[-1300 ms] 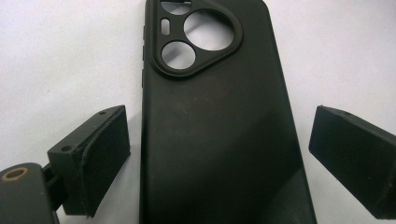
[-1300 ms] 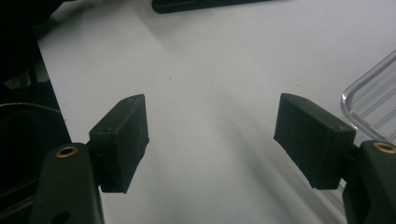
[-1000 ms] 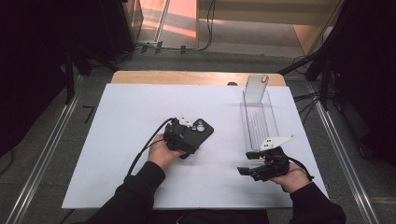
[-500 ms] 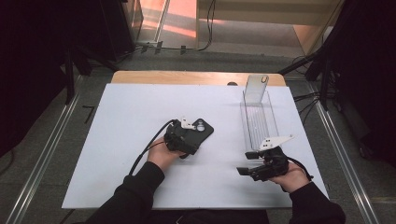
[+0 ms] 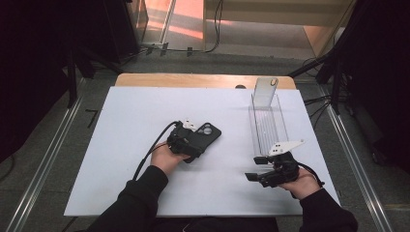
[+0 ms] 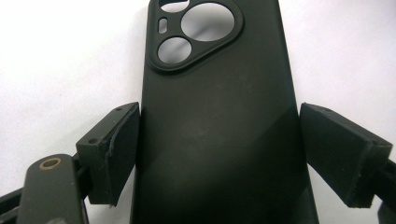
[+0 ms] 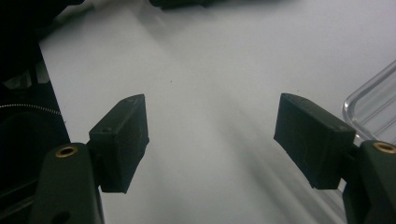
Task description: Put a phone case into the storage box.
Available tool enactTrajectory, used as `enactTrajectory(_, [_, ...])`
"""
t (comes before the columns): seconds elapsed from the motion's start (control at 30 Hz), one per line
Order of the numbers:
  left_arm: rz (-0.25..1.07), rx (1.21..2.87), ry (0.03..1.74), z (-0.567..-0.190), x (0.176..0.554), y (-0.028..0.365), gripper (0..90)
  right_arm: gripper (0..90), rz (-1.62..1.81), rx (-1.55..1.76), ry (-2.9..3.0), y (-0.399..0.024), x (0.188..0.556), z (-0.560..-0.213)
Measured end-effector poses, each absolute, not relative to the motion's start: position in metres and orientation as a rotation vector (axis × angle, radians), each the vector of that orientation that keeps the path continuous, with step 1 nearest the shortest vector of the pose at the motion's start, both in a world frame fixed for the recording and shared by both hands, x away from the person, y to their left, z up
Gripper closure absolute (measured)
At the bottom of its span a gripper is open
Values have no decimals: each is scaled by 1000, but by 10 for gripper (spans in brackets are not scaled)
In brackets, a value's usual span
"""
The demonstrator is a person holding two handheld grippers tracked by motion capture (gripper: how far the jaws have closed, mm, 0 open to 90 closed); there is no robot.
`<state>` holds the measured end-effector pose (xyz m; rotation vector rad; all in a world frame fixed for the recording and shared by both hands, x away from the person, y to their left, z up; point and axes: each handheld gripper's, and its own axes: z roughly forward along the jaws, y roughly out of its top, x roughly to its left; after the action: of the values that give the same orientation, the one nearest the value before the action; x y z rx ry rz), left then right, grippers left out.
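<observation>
A black phone case lies on the white sheet, camera cut-outs pointing away from the person. My left gripper reaches over its near end. In the left gripper view the phone case sits between the pads, which have just been closing and now press on its two long edges; the gripper is shut on it. My right gripper rests low at the right front of the sheet, pointing left. It stands open with nothing between its pads.
A tall clear plastic box with a raised flap lies on the sheet just beyond the right gripper; its corner shows beside the right pad. The wooden table edge runs along the back. Metal rails flank both sides.
</observation>
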<state>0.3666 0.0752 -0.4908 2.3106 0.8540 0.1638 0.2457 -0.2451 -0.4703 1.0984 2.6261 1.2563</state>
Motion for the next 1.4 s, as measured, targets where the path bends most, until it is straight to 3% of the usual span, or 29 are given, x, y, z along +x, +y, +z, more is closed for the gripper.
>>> enactTrajectory(0.6, [-2,2197,844,-448,356,93,158,237,1380,1049,2568,-238,244,-463])
enactTrajectory(1.4, [6,2080,908,-442,310,103,157,214,1429,1116,2537,-198,254,-431])
